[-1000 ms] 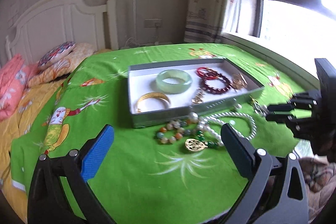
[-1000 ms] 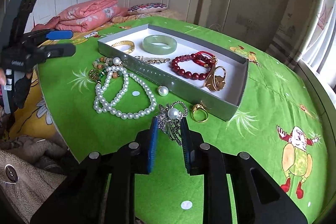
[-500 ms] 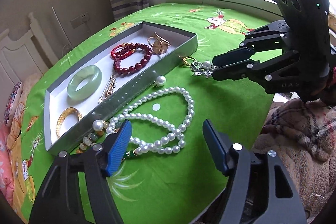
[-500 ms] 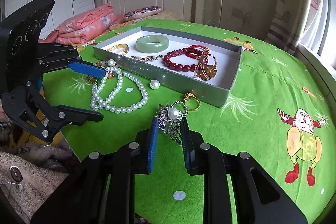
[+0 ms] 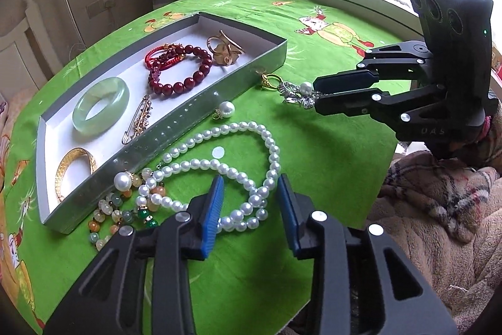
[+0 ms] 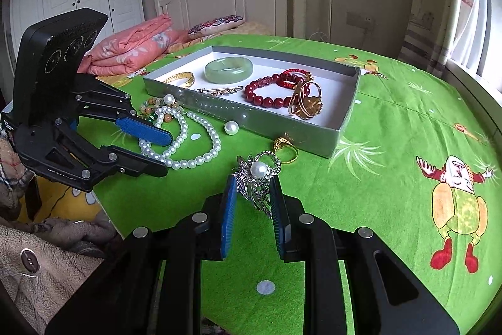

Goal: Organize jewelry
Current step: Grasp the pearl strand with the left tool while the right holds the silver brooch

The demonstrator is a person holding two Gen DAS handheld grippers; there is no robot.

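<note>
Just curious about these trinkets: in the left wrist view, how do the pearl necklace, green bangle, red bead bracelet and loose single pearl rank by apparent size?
1. pearl necklace, though it lies nearest the camera
2. and 3. green bangle and red bead bracelet: too alike to rank
4. loose single pearl

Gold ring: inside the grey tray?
No. The gold ring lies on the green cloth, just outside the grey tray.

Left tongs (image 5: 249, 206) angled downward, jaws closing; right tongs (image 6: 252, 203) clamped narrow, angled down.
</note>
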